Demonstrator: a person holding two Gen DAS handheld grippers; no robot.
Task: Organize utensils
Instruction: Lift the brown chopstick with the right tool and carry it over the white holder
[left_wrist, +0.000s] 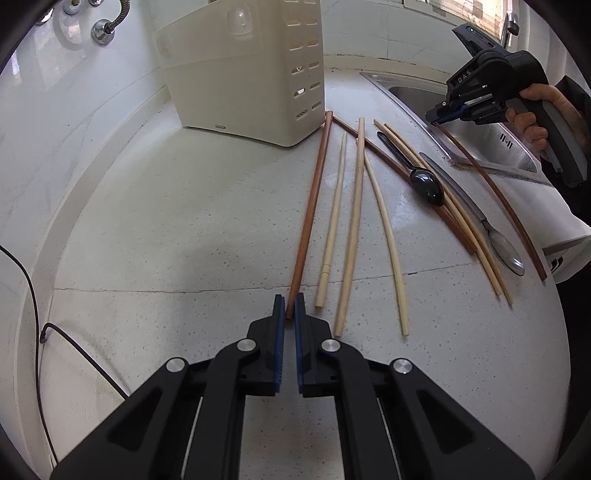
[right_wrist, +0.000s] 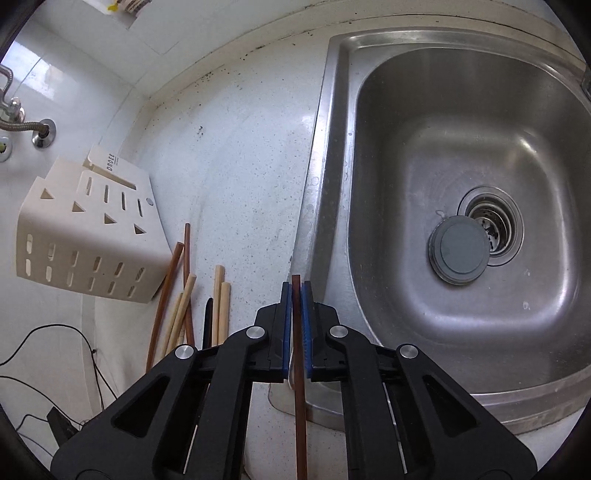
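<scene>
Brown wood showed between both sets of blue pads. The left hand-held gripper (left_wrist: 289, 306) was nearly closed on the near tip of one brown chopstick (left_wrist: 312, 214), which lay on the pale speckled surface (left_wrist: 166, 229) pointing toward the cream holder (left_wrist: 240, 74) at the back edge. The right hand-held gripper (right_wrist: 296, 295) was clamped on the far end of a second brown chopstick (right_wrist: 300, 406), raised there above the sink (right_wrist: 461, 166) rim, its low end toward the surface's front edge. Pale chopsticks (left_wrist: 356, 221), a black spoon (left_wrist: 426, 186) and a metal spoon (left_wrist: 506, 251) lay loose between the two, toward the sink side.

The sticks looked light, stiff and smooth, so likely to pivot or slide in a tip pinch. Gripping a little further in from the end should steady them for dropping upright into the holder. The spoons seemed heavier at the bowl and were best taken by the handle
</scene>
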